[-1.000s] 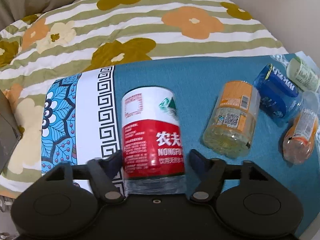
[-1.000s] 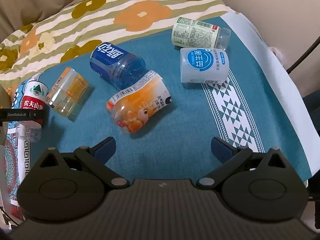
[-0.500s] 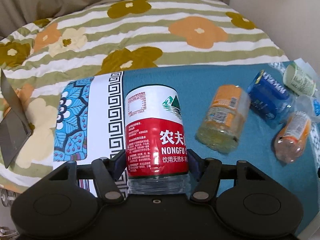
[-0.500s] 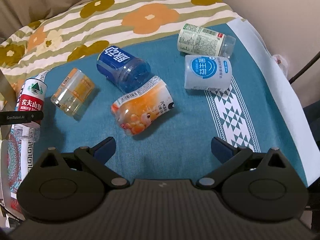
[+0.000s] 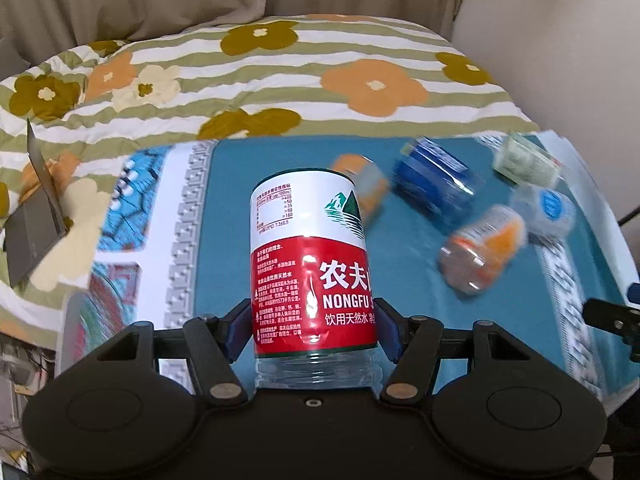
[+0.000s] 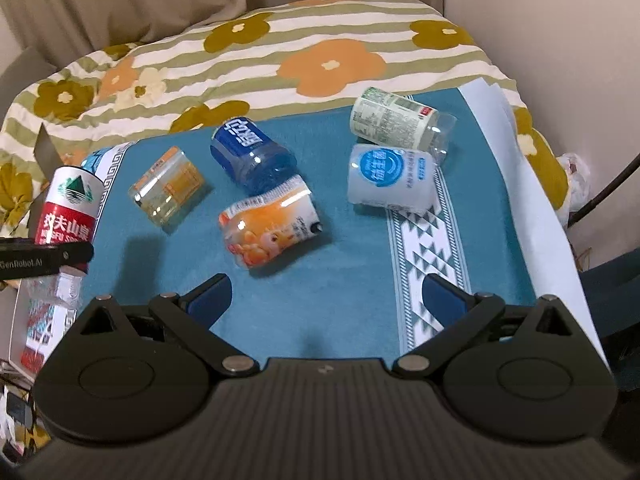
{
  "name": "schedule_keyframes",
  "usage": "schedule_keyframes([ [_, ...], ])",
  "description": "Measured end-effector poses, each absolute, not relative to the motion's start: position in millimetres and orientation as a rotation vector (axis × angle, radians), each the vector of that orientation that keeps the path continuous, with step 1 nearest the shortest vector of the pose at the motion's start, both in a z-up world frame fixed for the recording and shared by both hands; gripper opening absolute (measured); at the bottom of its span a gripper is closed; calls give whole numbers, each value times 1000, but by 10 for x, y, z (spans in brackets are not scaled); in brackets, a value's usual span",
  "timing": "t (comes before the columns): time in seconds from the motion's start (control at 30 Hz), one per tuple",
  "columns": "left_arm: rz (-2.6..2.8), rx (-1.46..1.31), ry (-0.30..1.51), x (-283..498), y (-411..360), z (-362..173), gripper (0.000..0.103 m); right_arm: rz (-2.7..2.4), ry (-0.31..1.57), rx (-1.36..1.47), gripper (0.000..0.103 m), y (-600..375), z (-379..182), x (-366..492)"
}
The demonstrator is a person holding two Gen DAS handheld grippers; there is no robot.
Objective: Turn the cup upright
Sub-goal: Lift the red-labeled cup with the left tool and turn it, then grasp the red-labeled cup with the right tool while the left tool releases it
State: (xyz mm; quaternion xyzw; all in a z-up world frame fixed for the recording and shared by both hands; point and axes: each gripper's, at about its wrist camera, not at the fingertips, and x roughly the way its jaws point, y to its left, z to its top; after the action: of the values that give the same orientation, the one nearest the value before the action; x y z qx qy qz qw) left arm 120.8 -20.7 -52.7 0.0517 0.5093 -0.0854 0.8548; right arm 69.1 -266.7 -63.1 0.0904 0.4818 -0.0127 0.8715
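My left gripper (image 5: 314,330) is shut on a red-and-white Nongfu cup (image 5: 310,264), made from a cut bottle, and holds it lifted above the teal cloth (image 5: 280,168). The same cup (image 6: 70,216) shows at the far left of the right wrist view, tilted, with the left gripper's finger across it. My right gripper (image 6: 326,294) is open and empty above the near part of the cloth (image 6: 344,280). Several other cut-bottle cups lie on their sides: an orange one (image 6: 168,192), a blue one (image 6: 250,154), an orange-fruit one (image 6: 268,228), a white-blue one (image 6: 390,180) and a green one (image 6: 396,120).
A floral striped quilt (image 6: 320,52) covers the bed behind the cloth. A grey box (image 5: 32,228) sits at the left edge. A wall (image 6: 560,40) rises on the right, with a dark stand leg (image 6: 604,192) beside the bed.
My left gripper closed on the Nongfu cup and has lifted and swung it up off the cloth. The right gripper stayed open and shifted only slightly.
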Motion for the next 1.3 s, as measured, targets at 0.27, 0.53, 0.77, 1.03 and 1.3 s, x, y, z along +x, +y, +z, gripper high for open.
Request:
schedule_keyframes([
  [0.27, -218, 102, 1107, 803, -724, -771, 67, 10, 1015, 170, 103, -2973, -754, 353],
  [0.53, -238, 127, 1148, 644, -1022, -1076, 67, 31, 1022, 177, 103, -3102, -906, 179],
  [0.77, -226, 146, 1160, 666, -1087, -1244, 67, 47, 1045, 173, 103, -3144, -1025, 96],
  [1.03, -216, 191, 1130, 642, -1179, -1258, 95, 44, 1041, 179, 103, -3213, -1042, 64],
  [1.3, -187, 151, 1109, 536, -1180, -1090, 95, 69, 1011, 168, 103, -3245, -881, 24],
])
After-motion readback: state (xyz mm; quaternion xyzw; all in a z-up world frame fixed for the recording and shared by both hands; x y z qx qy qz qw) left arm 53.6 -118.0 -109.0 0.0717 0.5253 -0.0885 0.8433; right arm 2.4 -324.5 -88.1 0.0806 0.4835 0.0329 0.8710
